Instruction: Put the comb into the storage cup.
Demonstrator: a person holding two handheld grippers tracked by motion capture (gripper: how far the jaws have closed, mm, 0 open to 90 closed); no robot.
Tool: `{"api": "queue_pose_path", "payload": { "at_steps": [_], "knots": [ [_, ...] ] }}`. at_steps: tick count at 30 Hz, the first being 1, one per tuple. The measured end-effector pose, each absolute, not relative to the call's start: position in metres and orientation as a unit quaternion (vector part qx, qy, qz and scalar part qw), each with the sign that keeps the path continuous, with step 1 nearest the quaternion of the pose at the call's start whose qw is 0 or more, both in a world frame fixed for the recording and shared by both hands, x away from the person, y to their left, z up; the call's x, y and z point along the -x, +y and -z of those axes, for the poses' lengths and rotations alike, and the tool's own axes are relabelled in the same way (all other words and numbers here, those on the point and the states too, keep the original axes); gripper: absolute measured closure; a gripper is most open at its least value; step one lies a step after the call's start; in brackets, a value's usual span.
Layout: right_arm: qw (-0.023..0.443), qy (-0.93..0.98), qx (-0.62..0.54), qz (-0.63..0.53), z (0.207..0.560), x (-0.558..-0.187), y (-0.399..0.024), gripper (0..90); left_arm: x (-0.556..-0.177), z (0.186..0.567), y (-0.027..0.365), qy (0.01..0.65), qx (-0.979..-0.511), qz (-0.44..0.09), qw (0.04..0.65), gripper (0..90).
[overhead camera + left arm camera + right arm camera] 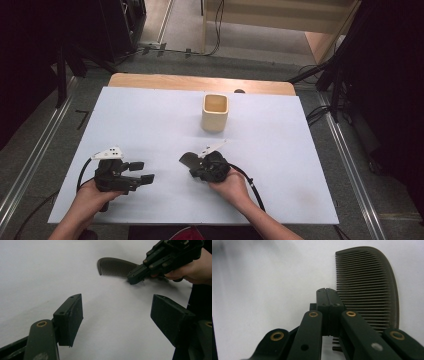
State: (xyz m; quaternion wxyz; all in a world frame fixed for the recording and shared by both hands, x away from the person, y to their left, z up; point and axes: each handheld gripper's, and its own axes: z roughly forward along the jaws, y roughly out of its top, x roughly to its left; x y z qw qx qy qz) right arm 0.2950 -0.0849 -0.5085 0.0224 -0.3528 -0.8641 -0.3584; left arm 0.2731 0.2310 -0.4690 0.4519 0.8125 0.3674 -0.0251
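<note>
Gripping a dark brown, curved plastic comb [372,282] with fine close-set teeth, the right gripper [192,165] has its black jaws pressed together on the comb's toothed part near one end. The comb lies low over the white matte table sheet [150,120], near the middle front of the table; whether it touches the sheet cannot be told. It is judged light, thin and stiff, with a smooth arched spine that may slip; the teeth are slender and could bend or snap under a hard pinch, so the solid spine looks the safer hold. The left gripper [142,172] rests apart to the left, jaws spread and empty, flat rubbery pads [75,315] facing each other. A cream, square-mouthed ceramic-looking cup [215,112] stands upright farther back.
</note>
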Motion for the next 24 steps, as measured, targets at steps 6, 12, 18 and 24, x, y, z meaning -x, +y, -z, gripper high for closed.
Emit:
{"api": "queue_pose_path", "payload": {
  "at_steps": [6, 12, 18, 24],
  "knots": [
    [0.025, -0.859, 0.354, 0.369, 0.506, -0.296, -0.087, 87.4, -0.273, 0.469, 0.232, 0.367, -0.813, 0.024, 0.452, 27.5],
    [0.029, -0.856, 0.35, 0.38, 0.493, -0.296, -0.092, 75.4, -0.273, 0.469, 0.232, 0.367, -0.812, 0.024, 0.454, 27.5],
    [0.039, -0.85, 0.351, 0.392, 0.473, -0.296, -0.108, 54.5, -0.273, 0.469, 0.232, 0.365, -0.813, 0.026, 0.453, 27.5],
    [0.03, -0.85, 0.348, 0.394, 0.461, -0.295, -0.129, 38.3, -0.273, 0.469, 0.231, 0.364, -0.813, 0.027, 0.454, 27.5]
  ]
}}
